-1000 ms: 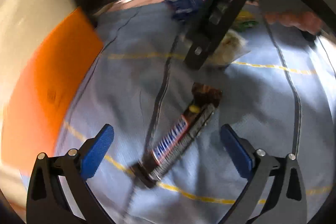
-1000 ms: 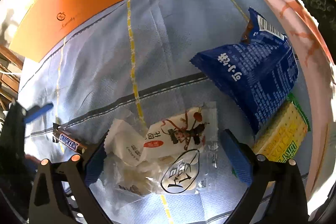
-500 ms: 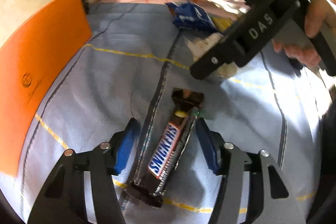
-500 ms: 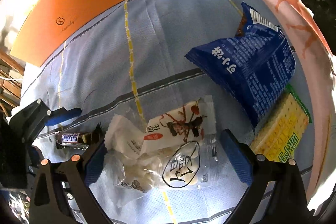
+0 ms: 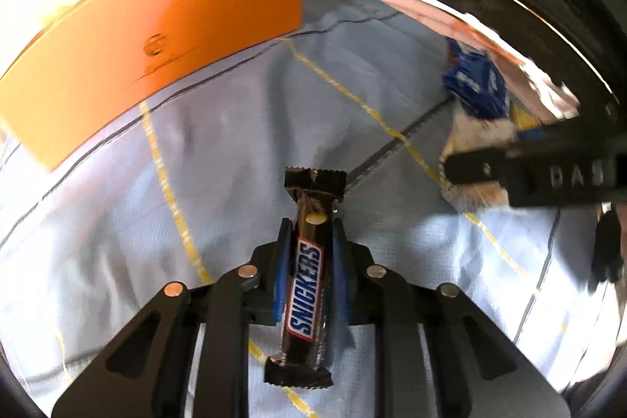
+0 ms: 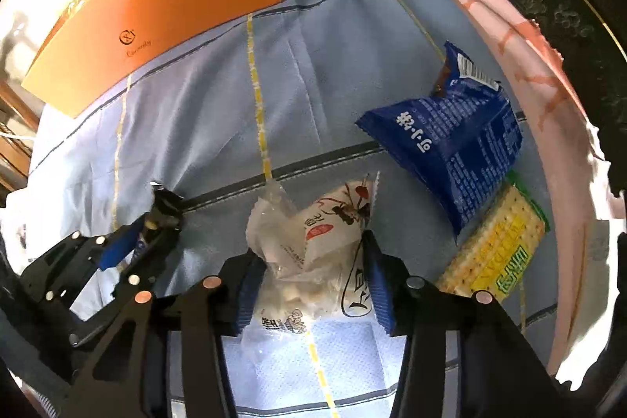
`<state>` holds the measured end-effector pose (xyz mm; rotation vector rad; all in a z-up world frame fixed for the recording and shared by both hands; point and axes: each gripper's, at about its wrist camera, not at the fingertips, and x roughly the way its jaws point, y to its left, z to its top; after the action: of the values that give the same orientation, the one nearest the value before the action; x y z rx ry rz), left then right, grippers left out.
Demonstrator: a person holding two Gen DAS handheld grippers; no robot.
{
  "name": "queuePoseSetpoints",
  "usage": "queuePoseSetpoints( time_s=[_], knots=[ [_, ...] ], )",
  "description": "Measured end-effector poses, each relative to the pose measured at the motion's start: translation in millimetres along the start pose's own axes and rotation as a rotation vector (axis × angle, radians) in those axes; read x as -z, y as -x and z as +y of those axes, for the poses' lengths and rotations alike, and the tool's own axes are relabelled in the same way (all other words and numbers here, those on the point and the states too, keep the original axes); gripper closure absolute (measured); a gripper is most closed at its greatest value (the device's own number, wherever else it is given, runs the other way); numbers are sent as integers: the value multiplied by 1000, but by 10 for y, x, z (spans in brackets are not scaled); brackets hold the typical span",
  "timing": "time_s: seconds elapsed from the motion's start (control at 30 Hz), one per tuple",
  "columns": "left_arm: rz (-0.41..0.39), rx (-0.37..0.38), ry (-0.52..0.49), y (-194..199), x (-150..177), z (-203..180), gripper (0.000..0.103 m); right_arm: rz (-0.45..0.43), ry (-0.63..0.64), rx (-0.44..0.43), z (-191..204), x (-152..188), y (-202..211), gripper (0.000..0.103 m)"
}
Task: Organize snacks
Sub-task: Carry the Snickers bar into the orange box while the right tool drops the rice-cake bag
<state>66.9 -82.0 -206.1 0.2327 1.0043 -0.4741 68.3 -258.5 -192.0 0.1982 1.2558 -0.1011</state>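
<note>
Gripping Snickers bar (image 5: 307,285), right-wrist view adding cracker pack (image 6: 495,253)

Blurred white pkt (image 5: 476,136) behind right gripper (image 5: 450,169); cracker pkt (image 6: 497,253) partly under blue bag (image 6: 454,151).

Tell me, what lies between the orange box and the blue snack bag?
Only bare blue tablecloth lies between orange box and blue snack bag; the right wrist view shows it.
</note>
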Motion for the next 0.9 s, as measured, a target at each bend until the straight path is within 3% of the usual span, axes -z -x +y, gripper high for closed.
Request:
queuePoseSetpoints(
  time_s=[0.13, 0.27, 0.33, 0.47, 0.57, 0.73, 0.9],
  knots=[
    [-38, -102, 33, 226, 33, 64, 85, -9, 65, -10, 199, 16, 98, 56],
    [-19, -150, 157, 428, -50, 250, 85, -73, 119, -27, 358, -103, 356, 56],
    [-13, -144, 235, 566, -124, 410, 85, -135, 129, -80, 439, -263, 568, 56],
    [-46, -198, 375, 879, -521, 819, 86, -255, 163, -84, 566, -781, 912, 56],
    [-144, -299, 372, 1169, -922, 996, 86, -321, 178, -111, 677, -1173, 1135, 56],
    [-222, -370, 391, 1381, -1452, 1282, 86, -416, 212, -136, 887, -1660, 1516, 56],
    [-222, -366, 420, 1408, -1507, 1490, 88, -438, 214, -144, 878, -1792, 1606, 56]
  ],
)
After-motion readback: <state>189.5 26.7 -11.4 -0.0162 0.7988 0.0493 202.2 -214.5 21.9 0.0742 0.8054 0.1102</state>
